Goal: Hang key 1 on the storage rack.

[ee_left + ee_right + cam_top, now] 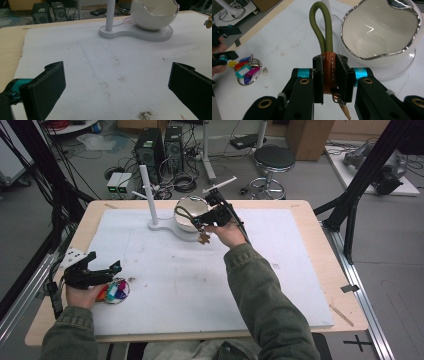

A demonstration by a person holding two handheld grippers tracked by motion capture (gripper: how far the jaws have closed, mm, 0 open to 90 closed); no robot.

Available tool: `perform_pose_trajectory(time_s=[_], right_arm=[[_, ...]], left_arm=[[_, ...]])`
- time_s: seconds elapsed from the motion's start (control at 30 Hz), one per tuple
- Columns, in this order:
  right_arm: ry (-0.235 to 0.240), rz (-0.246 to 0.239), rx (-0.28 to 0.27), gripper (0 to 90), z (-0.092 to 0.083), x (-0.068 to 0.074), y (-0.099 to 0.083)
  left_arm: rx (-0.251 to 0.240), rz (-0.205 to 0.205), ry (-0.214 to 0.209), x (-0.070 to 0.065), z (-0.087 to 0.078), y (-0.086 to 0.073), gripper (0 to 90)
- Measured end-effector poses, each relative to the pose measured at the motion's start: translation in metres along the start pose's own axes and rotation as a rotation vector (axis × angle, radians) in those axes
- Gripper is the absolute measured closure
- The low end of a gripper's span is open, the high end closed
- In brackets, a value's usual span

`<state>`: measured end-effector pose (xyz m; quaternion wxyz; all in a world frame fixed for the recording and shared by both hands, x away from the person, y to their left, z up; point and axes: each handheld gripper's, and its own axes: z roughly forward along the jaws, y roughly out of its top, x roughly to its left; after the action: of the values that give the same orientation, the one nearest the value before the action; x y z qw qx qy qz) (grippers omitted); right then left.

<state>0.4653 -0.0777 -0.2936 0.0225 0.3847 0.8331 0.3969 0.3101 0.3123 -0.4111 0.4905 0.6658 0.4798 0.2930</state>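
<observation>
While the person's left hand (82,295) rests near the table's front left corner, the left gripper (102,270) it holds lies low over the white mat (190,280) with its jaws spread wide and nothing between them; in the left gripper view the two black pads stand far apart over bare, lightly stained mat. Just beside that gripper, toward the person, lies a bunch of coloured key tags (116,291) on a metal ring, flat on the mat. Farther back, near the mat's middle, a white stand (165,226) carries an upright post (148,192) and a white egg-shaped bowl (192,212) with a silvery jagged rim. To the right of the post, the right gripper (200,222) is held up just in front of the bowl, close to its rim. Its jaws are clamped on a keychain strap (328,67): the pads squeeze the brown leather band, an olive cord loop (322,30) stands up above them, and a small metal clasp with a wooden charm (203,238) hangs below, clear of the mat.
</observation>
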Motion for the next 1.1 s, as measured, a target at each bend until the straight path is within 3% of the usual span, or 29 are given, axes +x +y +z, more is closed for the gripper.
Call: perform_pose_trajectory(time_s=[0.43,0.57,0.93,1.1], right_arm=[[0.043,-0.015,-0.02,77.5,0.019,0.018,0.034],[0.033,-0.038,-0.002,77.5,0.024,0.025,0.044],[0.062,-0.034,-0.027,77.5,0.026,0.035,0.07],[0.068,-0.062,-0.011,77.5,0.031,0.039,0.079]], left_arm=[[0.006,0.005,-0.002,-0.001,-0.002,0.0,1.7],[0.02,0.005,-0.006,0.0,0.0,-0.001,1.7],[0.017,0.003,-0.007,0.0,-0.001,-0.001,1.7],[0.018,0.002,-0.005,0.001,-0.001,-0.001,1.7]])
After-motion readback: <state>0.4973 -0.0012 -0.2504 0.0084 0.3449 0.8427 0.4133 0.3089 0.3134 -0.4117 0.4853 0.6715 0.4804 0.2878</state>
